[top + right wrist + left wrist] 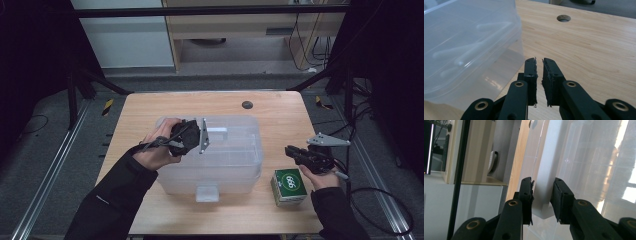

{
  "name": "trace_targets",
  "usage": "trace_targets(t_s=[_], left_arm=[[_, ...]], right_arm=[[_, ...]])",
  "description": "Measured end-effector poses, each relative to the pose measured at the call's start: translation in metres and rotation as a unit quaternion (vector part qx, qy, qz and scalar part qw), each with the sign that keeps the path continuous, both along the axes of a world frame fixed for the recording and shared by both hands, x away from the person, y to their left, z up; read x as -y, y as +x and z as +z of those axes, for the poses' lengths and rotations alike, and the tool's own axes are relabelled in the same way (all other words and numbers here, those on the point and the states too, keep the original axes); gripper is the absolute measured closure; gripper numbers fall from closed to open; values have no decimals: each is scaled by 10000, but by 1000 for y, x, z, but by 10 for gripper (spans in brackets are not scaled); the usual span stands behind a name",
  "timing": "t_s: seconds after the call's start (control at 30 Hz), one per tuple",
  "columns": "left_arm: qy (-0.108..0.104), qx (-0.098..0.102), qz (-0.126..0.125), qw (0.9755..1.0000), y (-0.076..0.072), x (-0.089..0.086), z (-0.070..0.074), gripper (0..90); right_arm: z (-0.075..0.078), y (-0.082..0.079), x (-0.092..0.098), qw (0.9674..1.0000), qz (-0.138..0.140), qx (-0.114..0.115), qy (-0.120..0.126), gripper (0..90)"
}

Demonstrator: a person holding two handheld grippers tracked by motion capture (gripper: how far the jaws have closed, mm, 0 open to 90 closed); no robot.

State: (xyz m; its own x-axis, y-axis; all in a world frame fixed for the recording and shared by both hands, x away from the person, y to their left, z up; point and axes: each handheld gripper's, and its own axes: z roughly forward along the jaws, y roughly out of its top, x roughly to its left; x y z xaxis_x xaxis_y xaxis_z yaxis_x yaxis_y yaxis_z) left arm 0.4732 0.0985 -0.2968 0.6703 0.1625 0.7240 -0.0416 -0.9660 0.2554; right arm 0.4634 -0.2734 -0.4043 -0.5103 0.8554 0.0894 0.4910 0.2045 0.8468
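Now left gripper (541, 200) clamped on box latch (544, 185), right gripper (539, 82) just beside box (235, 155)

Clear frosted box (225, 155), green-and-white carton (289, 186), pale wood table (280, 110)

Left gripper (196, 136) partly hidden behind hand (161, 145) and grey plate in high view. Box (220, 160) cut off by top and right edges in left gripper view, by left and top edges in right gripper view; contents blurred through cloudy plastic. Small print on green carton (289, 186) too small to read. Forearms cut off at bottom edge of high view.
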Motion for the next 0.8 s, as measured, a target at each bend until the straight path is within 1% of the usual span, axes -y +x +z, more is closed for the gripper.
trace_targets(t_s=[0.03, 0.2, 0.33, 0.43, 0.53, 0.57, 0.63, 0.67, 0.73, 0.8], left_arm=[[-1, 9, 0, 10000, 0, 0, 0, 708], [-21, 72, 42, 10000, 2, 1, 2, 707], [18, 78, 74, 9999, 4, 2, 4, 706], [46, 107, 101, 9999, 4, 2, 5, 706], [5, 143, 113, 9998, 6, 3, 5, 705], [11, 157, 68, 9999, 7, 3, 6, 705], [-4, 141, 74, 9999, 9, 3, 8, 704], [-17, 137, 91, 9999, 9, 3, 8, 704], [-50, 146, 106, 9998, 11, 3, 9, 703], [-57, 119, 159, 9998, 13, 2, 11, 702]], right_arm=[[0, -1, 0, 10000, 36, 14, -33, 823], [-1, -9, -1, 9999, 160, -40, 20, 860], [-2, -15, -5, 9995, 302, -55, 3, 873], [-3, -19, -11, 9991, 421, -86, -26, 880], [-3, -21, -18, 9984, 560, -82, -14, 887], [-3, -22, -20, 9981, 609, -82, -11, 890], [-2, -23, -25, 9975, 701, -65, 19, 893], [-2, -24, -27, 9971, 751, -95, 94, 894], [-2, -24, -31, 9968, 794, -69, 15, 896], [-1, -25, -34, 9962, 869, -75, 75, 897]])
